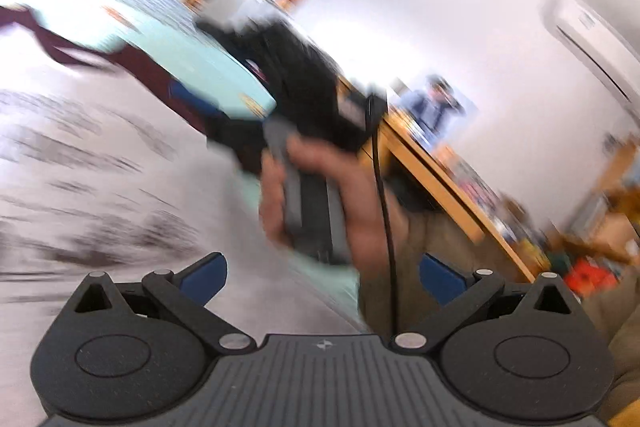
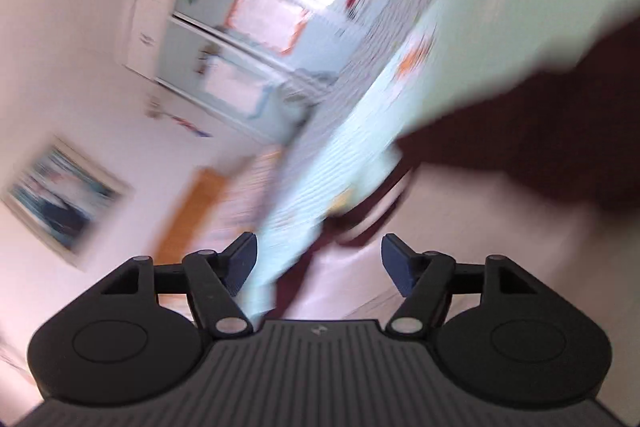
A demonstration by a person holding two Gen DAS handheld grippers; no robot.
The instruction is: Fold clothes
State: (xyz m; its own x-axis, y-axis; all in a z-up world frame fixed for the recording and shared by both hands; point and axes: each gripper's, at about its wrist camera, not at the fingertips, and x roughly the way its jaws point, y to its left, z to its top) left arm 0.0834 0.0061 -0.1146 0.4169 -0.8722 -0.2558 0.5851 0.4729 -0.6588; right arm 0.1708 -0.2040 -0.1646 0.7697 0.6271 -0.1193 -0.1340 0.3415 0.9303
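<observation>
Across both blurred views the cloth (image 1: 208, 67) is what we follow: a pale mint piece with a dark maroon part, lifted off the pale surface (image 1: 80, 187) and stretched in the air, not lying flat. In the right wrist view the same cloth (image 2: 320, 187) runs as a long strip from the top right down towards our right tongs (image 2: 319, 264), with the maroon part off to the right. We see no finished fold and no stack of folded clothes, so we judge the fold to be in an early or middle stage; laying the piece down and creasing it is left to do. The blur hides much of how the cloth hangs.

Our right tongs stand spread, with the strip passing close by the left finger; neither pad presses on it, and whether that finger brushes it we cannot tell. In the left wrist view the right hand (image 1: 320, 195) grips that tool's handle, its tips by the mint edge. Our left tongs (image 1: 322, 277) are spread wide and hold nothing.
</observation>
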